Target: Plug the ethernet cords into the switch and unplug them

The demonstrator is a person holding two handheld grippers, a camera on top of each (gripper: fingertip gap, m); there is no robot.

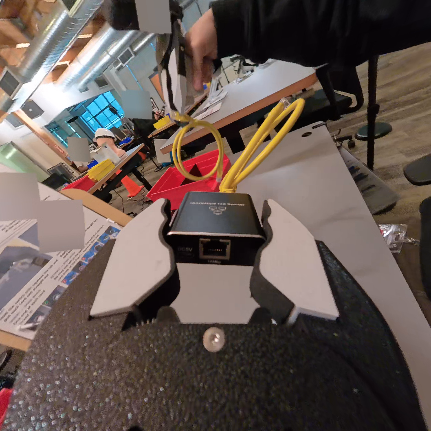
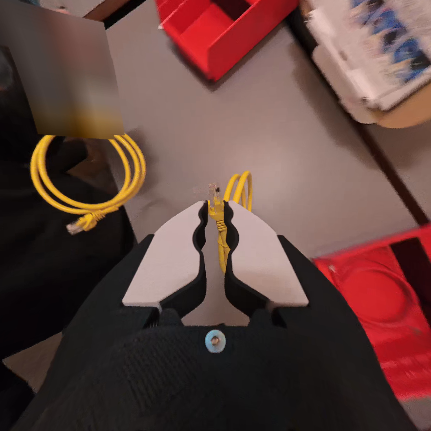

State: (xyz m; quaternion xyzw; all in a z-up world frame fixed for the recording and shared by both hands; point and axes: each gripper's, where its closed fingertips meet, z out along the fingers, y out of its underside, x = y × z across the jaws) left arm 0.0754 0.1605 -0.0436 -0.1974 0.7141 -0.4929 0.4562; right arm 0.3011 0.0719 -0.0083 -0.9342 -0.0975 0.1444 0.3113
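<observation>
Through the left wrist view I see my left hand-held gripper [image 1: 215, 224] clamped on the black switch [image 1: 215, 220], one finger on each side of the box. The switch is held above the grey counter [image 1: 303, 186], with one empty port facing the camera. From its far end a yellow cord [image 1: 263, 144] is plugged in and rises in a long loop, its free clear plug up at the top. Farther off, my right hand-held gripper [image 1: 178, 109] hangs a second yellow cord [image 1: 198, 151] by one end; that cord coils into a ring and its loose plug dangles just above the red bin [image 1: 177, 184] behind the switch. A hand [image 1: 200, 56] in a dark sleeve holds that gripper. Printed sheets [image 1: 35, 268] lie on the neighbouring counter at left.

In the right wrist view the right hand-held gripper [image 2: 215, 206] is pinched shut on the boot of a yellow cord [image 2: 220, 224], the clear plug sticking out past the fingertips and pointing away from me. The rest of this cord runs back between the fingers and loops out to the right. The other cord [image 2: 86, 182] shows at left as a coil with a plug at its lower end; its upper part is lost under a blurred patch. Below lies the grey counter [image 2: 291, 151], a red bin [image 2: 224, 39] at its far side and another red bin [image 2: 377, 303] at lower right.
</observation>
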